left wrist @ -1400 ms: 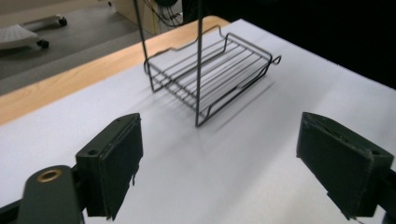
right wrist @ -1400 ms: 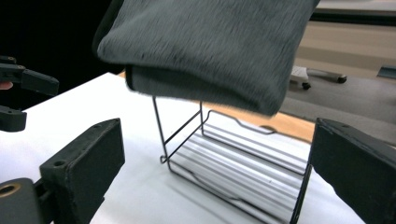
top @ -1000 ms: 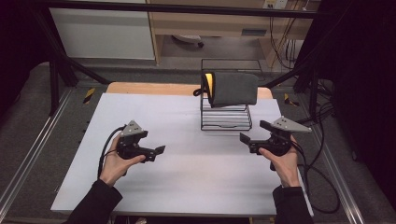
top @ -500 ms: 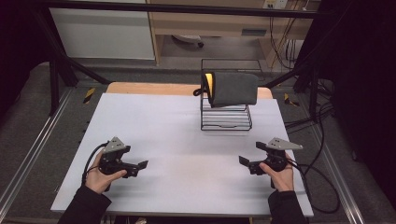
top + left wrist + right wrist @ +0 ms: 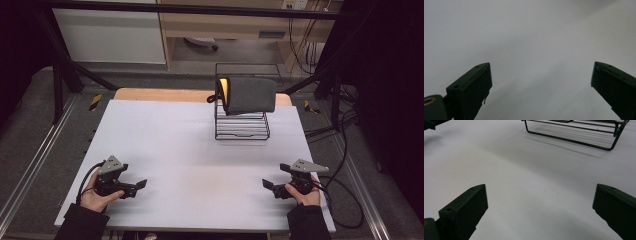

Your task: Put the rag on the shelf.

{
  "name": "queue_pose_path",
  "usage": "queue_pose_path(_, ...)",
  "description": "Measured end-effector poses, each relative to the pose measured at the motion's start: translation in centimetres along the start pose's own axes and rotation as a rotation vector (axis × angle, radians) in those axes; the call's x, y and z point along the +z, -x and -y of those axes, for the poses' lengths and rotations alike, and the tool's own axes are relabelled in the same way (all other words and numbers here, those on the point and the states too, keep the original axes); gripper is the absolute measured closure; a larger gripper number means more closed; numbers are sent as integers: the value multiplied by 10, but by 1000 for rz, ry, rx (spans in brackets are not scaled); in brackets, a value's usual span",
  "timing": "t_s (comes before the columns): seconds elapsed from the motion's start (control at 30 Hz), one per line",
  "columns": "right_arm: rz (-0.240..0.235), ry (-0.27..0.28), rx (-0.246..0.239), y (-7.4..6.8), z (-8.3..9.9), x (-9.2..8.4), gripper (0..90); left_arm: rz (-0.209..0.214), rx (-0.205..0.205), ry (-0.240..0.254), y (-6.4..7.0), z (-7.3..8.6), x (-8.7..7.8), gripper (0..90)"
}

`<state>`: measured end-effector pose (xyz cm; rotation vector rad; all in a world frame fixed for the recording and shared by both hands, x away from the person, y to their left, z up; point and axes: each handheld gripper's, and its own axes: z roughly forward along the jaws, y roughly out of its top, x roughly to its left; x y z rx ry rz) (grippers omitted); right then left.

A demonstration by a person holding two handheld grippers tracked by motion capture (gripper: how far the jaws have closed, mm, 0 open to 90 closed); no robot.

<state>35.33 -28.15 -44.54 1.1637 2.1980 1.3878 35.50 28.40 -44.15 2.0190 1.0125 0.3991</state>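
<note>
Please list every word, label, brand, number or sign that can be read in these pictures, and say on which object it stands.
There is no readable text.
Grey cloth draped on the black wire rack: no print or label visible.
White table: bare, no marks.
Left gripper and right gripper: no lettering visible on the jaws or grey plates.
Yellow-black striped markers on the floor are hazard stripes, without words.

No readable text, label, brand or number anywhere.
</note>
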Motion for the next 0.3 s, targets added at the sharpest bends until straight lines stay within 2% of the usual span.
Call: queue_pose_path(0.3, -8, -9, -5, -1, 3, 0, 5, -15, -3, 10, -3, 6, -2, 35)
